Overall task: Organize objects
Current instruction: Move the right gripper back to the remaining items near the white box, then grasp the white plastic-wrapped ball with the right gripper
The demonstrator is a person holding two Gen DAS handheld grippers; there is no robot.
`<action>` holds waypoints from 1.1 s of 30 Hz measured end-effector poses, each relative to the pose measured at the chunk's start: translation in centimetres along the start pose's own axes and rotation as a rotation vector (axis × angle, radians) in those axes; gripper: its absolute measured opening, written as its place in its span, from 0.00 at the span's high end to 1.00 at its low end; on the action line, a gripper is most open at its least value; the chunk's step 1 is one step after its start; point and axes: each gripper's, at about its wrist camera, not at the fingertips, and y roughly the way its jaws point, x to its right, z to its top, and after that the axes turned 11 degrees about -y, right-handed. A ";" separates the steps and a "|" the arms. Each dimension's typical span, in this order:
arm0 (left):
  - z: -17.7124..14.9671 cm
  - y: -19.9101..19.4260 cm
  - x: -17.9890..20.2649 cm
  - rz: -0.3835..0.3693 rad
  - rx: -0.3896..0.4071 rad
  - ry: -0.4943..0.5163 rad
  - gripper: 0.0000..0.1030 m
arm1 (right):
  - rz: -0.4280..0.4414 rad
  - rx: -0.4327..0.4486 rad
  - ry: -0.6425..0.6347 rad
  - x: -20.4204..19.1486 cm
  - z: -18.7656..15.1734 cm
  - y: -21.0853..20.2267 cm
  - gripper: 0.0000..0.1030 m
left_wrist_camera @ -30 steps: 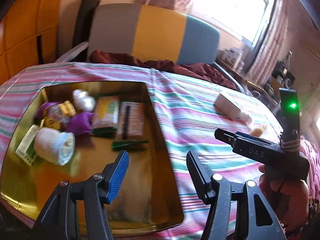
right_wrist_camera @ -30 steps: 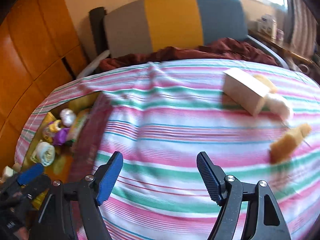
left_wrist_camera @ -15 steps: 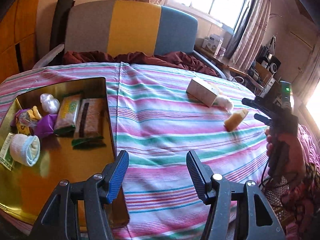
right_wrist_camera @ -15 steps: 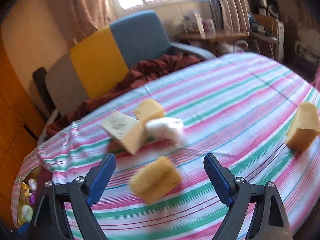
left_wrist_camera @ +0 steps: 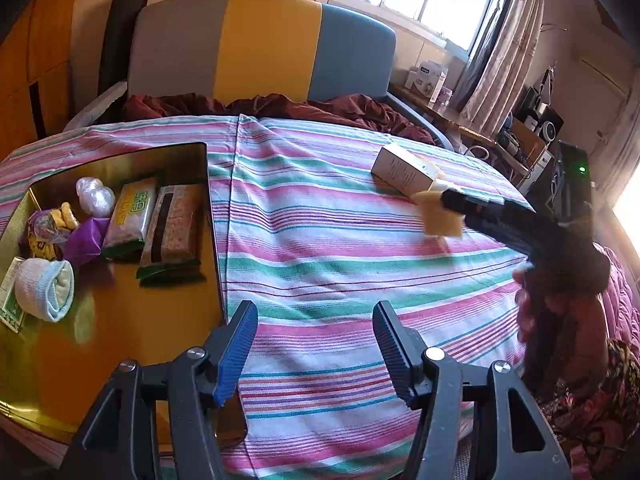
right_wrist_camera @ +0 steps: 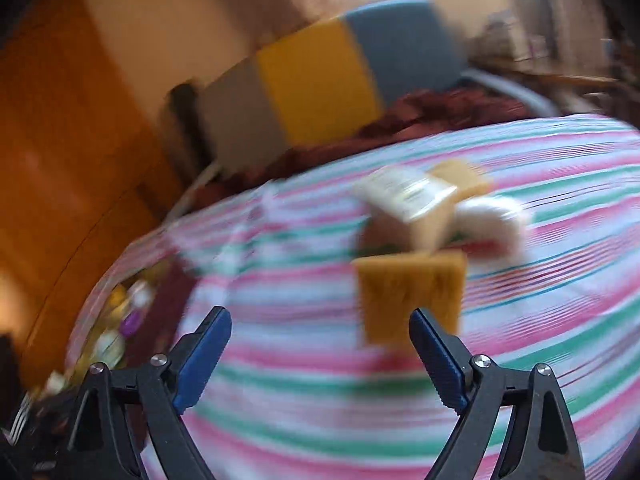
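Observation:
My left gripper (left_wrist_camera: pixel 314 344) hangs open and empty over the striped cloth (left_wrist_camera: pixel 328 248), just right of the gold tray (left_wrist_camera: pixel 120 344). The tray holds two snack packets (left_wrist_camera: pixel 132 216), a rolled sock (left_wrist_camera: pixel 46 288), a purple wrapper (left_wrist_camera: pixel 84 240) and a white bundle (left_wrist_camera: pixel 94 196). My right gripper (right_wrist_camera: pixel 318 328) is open wide with nothing between its pads. A yellow sponge block (right_wrist_camera: pixel 408 292) lies just ahead of its right finger. Behind it are a white box (right_wrist_camera: pixel 404 196), a white soft lump (right_wrist_camera: pixel 492 220) and another yellow block (right_wrist_camera: pixel 460 176). From the left wrist, the right gripper (left_wrist_camera: pixel 456 204) reaches the sponge (left_wrist_camera: pixel 438 220) beside the box (left_wrist_camera: pixel 402 168).
A chair with a grey, yellow and blue back (left_wrist_camera: pixel 264 48) stands behind the table, with maroon fabric (left_wrist_camera: pixel 280 106) bunched on it. A cluttered desk (left_wrist_camera: pixel 520 140) lies at the far right under the window. The person's hand (left_wrist_camera: pixel 560 320) holds the right gripper.
My right gripper swung away from the tray side to the box and sponges, and its jaws spread wider. The left gripper shifted from over the tray to its right edge.

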 end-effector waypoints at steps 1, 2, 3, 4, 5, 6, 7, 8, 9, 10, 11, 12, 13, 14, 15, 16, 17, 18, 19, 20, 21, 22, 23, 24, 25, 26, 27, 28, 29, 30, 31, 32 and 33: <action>0.0 0.0 0.1 -0.001 -0.001 0.002 0.41 | 0.020 -0.004 -0.033 -1.1 -0.3 -0.1 0.12; -0.1 0.0 0.1 -0.001 -0.001 0.006 0.41 | 0.026 0.002 -0.058 -1.9 -0.5 -0.4 0.12; -0.1 0.0 0.3 0.002 0.000 0.014 0.41 | 0.029 0.011 -0.071 -2.3 -0.6 -0.7 0.12; -0.1 0.0 0.5 0.005 0.000 0.021 0.41 | 0.031 0.028 -0.080 -2.6 -0.7 -1.3 0.12; 0.0 0.0 0.6 0.004 -0.001 0.024 0.41 | 0.021 0.051 -0.078 -2.3 -0.6 -2.1 0.12; 0.0 0.0 0.8 0.001 -0.002 0.025 0.41 | 0.011 0.060 -0.073 -1.9 -0.6 -2.6 0.12; 0.0 0.1 0.9 -0.001 -0.004 0.026 0.41 | -0.013 0.070 -0.064 -1.3 -0.4 -3.0 0.12; 0.0 0.2 1.1 -0.003 -0.005 0.028 0.41 | -0.062 0.072 -0.059 -0.3 -0.2 -3.5 0.12; 0.0 0.3 1.3 -0.006 -0.007 0.030 0.41 | -0.111 0.063 -0.063 0.6 0.2 -3.4 0.12; 0.0 0.4 1.4 -0.010 -0.010 0.032 0.41 | -0.192 0.038 -0.070 1.9 0.5 -3.3 0.12; 0.0 0.6 1.6 -0.013 -0.014 0.036 0.41 | -0.236 0.024 -0.067 3.0 0.8 -3.1 0.12; -0.1 0.7 1.9 -0.014 -0.019 0.042 0.41 | -0.272 0.011 -0.057 4.3 1.0 -2.9 0.12; -0.2 0.9 2.1 -0.014 -0.023 0.048 0.41 | -0.304 -0.002 -0.039 5.7 1.4 -2.6 0.12; -0.3 1.0 2.4 -0.015 -0.030 0.057 0.41 | -0.344 -0.016 -0.016 7.4 1.8 -2.0 0.12; -0.4 1.1 2.6 -0.016 -0.034 0.063 0.41 | -0.374 -0.028 -0.001 8.8 2.3 -1.5 0.14; -0.4 1.2 2.7 -0.018 -0.038 0.067 0.41 | -0.393 -0.038 0.009 9.7 2.6 -1.4 0.16; -0.5 1.4 2.8 -0.018 -0.044 0.072 0.41 | -0.418 -0.052 0.022 11.0 3.0 -0.7 0.17; -0.6 1.5 3.0 -0.017 -0.052 0.077 0.41 | -0.428 -0.057 0.029 11.8 3.4 -0.2 0.19; -0.7 1.6 3.1 -0.016 -0.057 0.081 0.41 | -0.432 -0.065 0.031 12.4 3.8 0.6 0.19; -0.8 1.7 3.2 -0.018 -0.062 0.087 0.41 | -0.432 -0.077 0.019 13.0 4.3 1.6 0.19; -0.9 1.9 3.4 -0.017 -0.069 0.096 0.41 | -0.432 -0.083 0.006 13.3 4.4 2.1 0.19; -0.9 2.1 3.5 -0.014 -0.075 0.104 0.41 | -0.431 -0.094 -0.015 13.4 4.8 2.9 0.19; -1.0 2.2 3.7 -0.014 -0.079 0.113 0.41 | -0.418 -0.109 -0.033 13.7 5.0 3.9 0.19; -1.1 2.3 3.9 -0.016 -0.083 0.123 0.41 | -0.404 -0.115 -0.042 14.0 5.1 4.5 0.19; -1.1 2.4 4.1 -0.017 -0.087 0.129 0.41 | -0.394 -0.119 -0.052 14.2 5.2 5.2 0.21; -1.1 2.5 4.3 -0.016 -0.092 0.139 0.41 | -0.388 -0.133 -0.062 14.4 5.2 6.1 0.22; -1.2 2.6 4.5 -0.014 -0.093 0.144 0.41 | -0.379 -0.148 -0.065 14.7 5.0 6.6 0.29; -1.2 2.7 4.6 -0.014 -0.096 0.149 0.41 | -0.361 -0.162 -0.063 15.1 4.8 7.3 0.40; -1.3 2.9 4.8 -0.014 -0.100 0.155 0.41 | -0.349 -0.170 -0.059 15.2 4.6 7.6 0.43; -1.3 3.1 4.9 -0.013 -0.106 0.159 0.41 | -0.340 -0.177 -0.055 15.3 4.3 7.8 0.49; -1.2 3.3 5.0 -0.012 -0.109 0.160 0.41 | -0.343 -0.162 -0.056 15.3 4.2 7.5 0.54; -1.2 3.4 5.1 -0.012 -0.111 0.161 0.41 | -0.336 -0.146 -0.054 15.3 4.1 7.3 0.57; -1.1 3.6 5.3 -0.013 -0.116 0.162 0.41 | -0.328 -0.127 -0.051 15.1 4.0 6.9 0.61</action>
